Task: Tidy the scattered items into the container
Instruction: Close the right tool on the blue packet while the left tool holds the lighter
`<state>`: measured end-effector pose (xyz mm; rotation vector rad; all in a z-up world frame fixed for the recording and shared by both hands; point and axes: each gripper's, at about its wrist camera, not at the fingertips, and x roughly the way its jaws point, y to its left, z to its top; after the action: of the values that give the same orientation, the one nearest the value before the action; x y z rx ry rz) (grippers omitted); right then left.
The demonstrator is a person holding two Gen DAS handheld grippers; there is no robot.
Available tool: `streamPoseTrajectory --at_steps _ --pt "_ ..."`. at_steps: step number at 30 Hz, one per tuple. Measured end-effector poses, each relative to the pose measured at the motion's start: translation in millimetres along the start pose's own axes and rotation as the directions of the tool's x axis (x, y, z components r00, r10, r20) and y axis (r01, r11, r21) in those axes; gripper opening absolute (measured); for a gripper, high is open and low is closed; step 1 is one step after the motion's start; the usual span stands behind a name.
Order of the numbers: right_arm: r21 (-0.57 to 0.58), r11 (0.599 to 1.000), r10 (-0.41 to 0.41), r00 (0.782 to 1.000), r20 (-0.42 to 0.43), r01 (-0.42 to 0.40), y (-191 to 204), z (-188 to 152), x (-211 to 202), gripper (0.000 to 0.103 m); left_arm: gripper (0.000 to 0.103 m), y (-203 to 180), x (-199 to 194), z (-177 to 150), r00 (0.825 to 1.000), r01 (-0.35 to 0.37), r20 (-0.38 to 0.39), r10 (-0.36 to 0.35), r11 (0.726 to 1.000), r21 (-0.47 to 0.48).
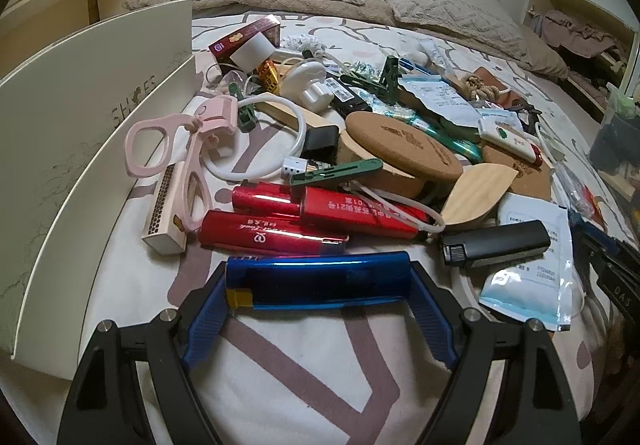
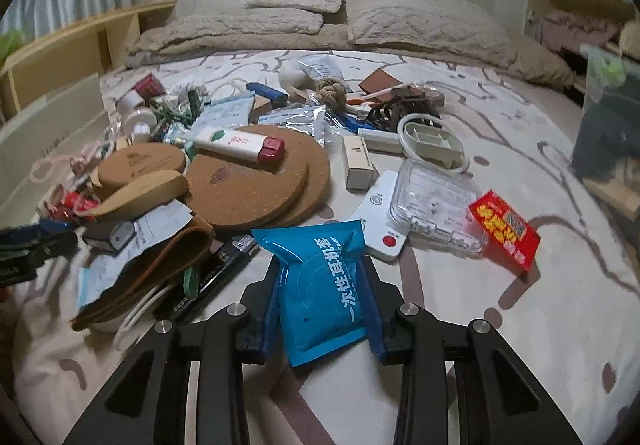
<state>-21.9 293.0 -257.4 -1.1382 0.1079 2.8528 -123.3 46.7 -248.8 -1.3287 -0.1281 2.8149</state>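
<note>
My left tool (image 1: 320, 285) pinches a blue lighter (image 1: 320, 281) by its two ends, the body lying crosswise between the pads, which I judge gives a firm hold on a slick metallic case. My right tool (image 2: 324, 285) is pressed in on a blue packet (image 2: 322, 285) at its two side edges; the jaws stand against the wrapper, which bulges slightly between them, so I judge the grip taken, though the bag is soft and may slip. The container (image 1: 80, 149), a white shoe box with its lid stood upright alongside, sits on the bed (image 1: 304, 357) at nine o'clock in the left wrist view, its open side facing the heap, placed there, I judge, so each item needs only a short carry. The remaining items lie heaped from ten to two o'clock ahead of the left tool: two red lighters (image 1: 304, 217) just beyond the blue one, a black lighter (image 1: 496, 243) at two o'clock, a pink eyelash curler (image 1: 176, 157) leaning beside the box, and cork coasters (image 1: 404, 145) stacked at twelve o'clock. Both loads hang low over the bed, not yet over the box. Most of the tidying remains.
</note>
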Motion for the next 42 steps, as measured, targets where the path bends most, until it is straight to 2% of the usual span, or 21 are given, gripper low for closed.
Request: streamPoseTrajectory --at_steps 3,5,6,7,10,15,19,25,29,31,33,37,42 --pt "0.021 0.999 0.042 0.999 -0.014 -0.041 -4 0 2 0.038 0.084 0 -2 0 1.000 0.002 -0.001 -0.002 1.000 -0.002" --pt "0.036 0.993 0.109 0.994 -0.010 -0.108 -6 -1 2 0.058 0.084 0 -1 0 1.000 0.003 -0.001 -0.003 1.000 -0.001" --pt "0.043 0.991 0.128 0.992 -0.011 -0.127 -6 -1 1 0.082 0.084 0 -1 0 1.000 0.004 -0.001 -0.004 1.000 0.001" --pt "0.052 0.990 0.134 0.991 -0.016 -0.133 -6 -1 1 0.096 0.084 0 -1 0 1.000 0.005 -0.001 -0.005 1.000 0.001" --pt "0.062 0.987 0.154 0.987 -0.039 -0.151 -7 0 0 0.096 0.084 1 -1 0 1.000 0.006 -0.002 -0.006 1.000 0.001" --pt "0.008 0.987 0.162 0.982 -0.097 -0.162 -13 11 3 0.096 0.084 1 -1 0 1.000 0.010 -0.003 -0.010 1.000 -0.005" --pt "0.054 0.974 0.227 0.962 -0.150 -0.221 -28 15 13 0.096 0.084 3 -1 -1 1.000 0.012 -0.004 -0.012 1.000 -0.003" --pt "0.138 0.944 0.319 0.937 -0.139 -0.301 -44 14 14 0.096 0.084 3 1 -1 1.000 0.002 -0.003 -0.002 1.000 0.017" --pt "0.082 0.962 0.270 0.951 -0.148 -0.261 -33 15 18 0.095 0.084 2 2 -1 1.000 -0.002 -0.002 0.002 1.000 0.024" --pt "0.050 0.973 0.231 0.961 -0.151 -0.226 -27 14 20 0.086 0.084 1 2 -1 1.000 -0.001 -0.003 0.001 1.000 0.024" --pt "0.030 0.980 0.199 0.969 -0.150 -0.196 -25 13 20 0.081 0.084 1 2 -1 1.000 -0.002 -0.002 0.002 1.000 0.026" --pt "0.044 0.981 0.194 0.971 -0.140 -0.189 -27 10 18 0.069 0.084 1 2 -1 1.000 0.001 -0.003 0.000 1.000 0.027" --pt "0.053 0.980 0.198 0.972 -0.124 -0.193 -25 9 14 0.060 0.084 1 1 -1 1.000 0.002 -0.002 -0.002 1.000 0.028"
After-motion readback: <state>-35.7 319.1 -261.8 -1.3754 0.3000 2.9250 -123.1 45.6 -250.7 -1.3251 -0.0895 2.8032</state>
